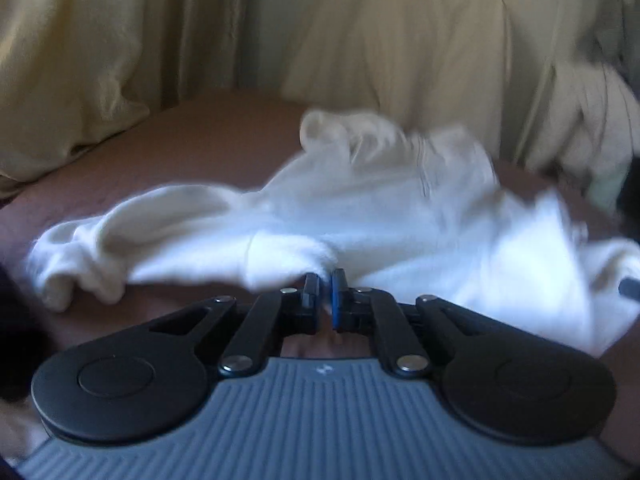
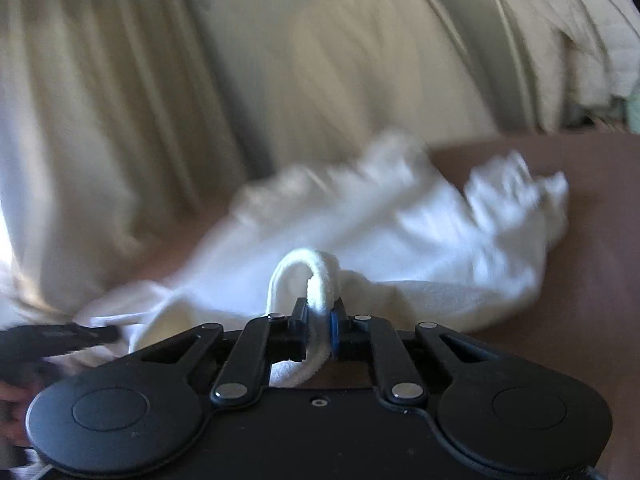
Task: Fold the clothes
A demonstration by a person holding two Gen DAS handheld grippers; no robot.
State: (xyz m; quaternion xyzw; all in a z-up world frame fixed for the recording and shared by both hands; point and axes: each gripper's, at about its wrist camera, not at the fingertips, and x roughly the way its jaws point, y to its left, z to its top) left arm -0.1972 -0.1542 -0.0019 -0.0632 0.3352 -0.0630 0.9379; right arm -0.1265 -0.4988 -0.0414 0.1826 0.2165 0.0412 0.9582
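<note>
A white fleece garment [image 1: 360, 216] lies crumpled on a brown bed sheet [image 1: 192, 148]. My left gripper [image 1: 326, 280] is shut on the garment's near edge, with a bit of white cloth pinched between the jaws. In the right wrist view the same garment [image 2: 400, 240] spreads ahead of me. My right gripper [image 2: 320, 312] is shut on a thick rolled hem of it, which loops up over the jaws. The left gripper's tip [image 2: 60, 336] shows at the left edge of the right wrist view. Both views are blurred by motion.
Cream curtains [image 1: 80, 60] hang behind the bed on the left. A pale pillow or bedding [image 1: 400, 40] stands at the back. A white quilted item [image 2: 592, 40] sits at the back right. Bare brown sheet [image 2: 600, 220] lies right of the garment.
</note>
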